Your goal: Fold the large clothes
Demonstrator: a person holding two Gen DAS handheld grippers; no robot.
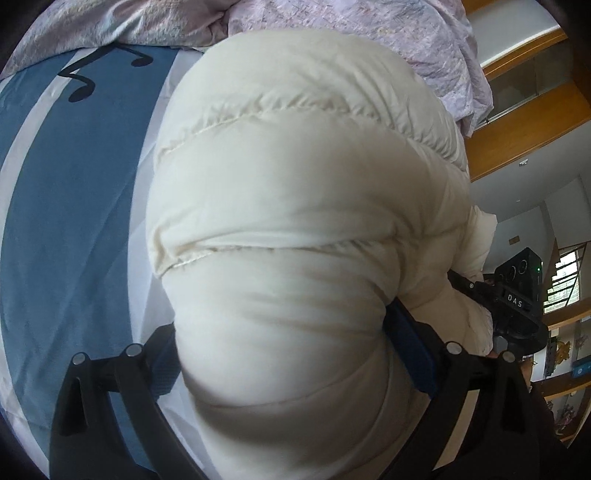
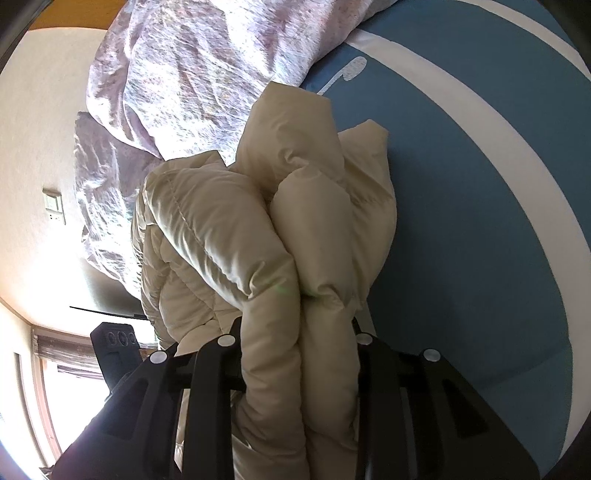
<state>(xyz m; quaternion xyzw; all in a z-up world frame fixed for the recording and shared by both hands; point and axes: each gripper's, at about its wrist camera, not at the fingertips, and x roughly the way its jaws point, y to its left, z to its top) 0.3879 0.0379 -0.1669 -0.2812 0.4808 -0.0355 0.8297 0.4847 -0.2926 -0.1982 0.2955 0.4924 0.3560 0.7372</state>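
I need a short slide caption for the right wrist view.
Right tongs clamp a bunched cream puffer jacket above the blue bedsheet.

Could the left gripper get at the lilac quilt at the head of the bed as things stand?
Probably not. The left gripper is clamped on a thick bunch of the cream puffer jacket, which bulges between it and the lilac quilt. It would have to let go first.

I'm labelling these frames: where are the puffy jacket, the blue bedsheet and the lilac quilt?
puffy jacket [image 1: 295, 206]: left wrist view, middle padded section.
blue bedsheet [image 2: 461, 192]: right wrist view, plain blue area.
lilac quilt [image 2: 184, 74]: right wrist view, crumpled top.
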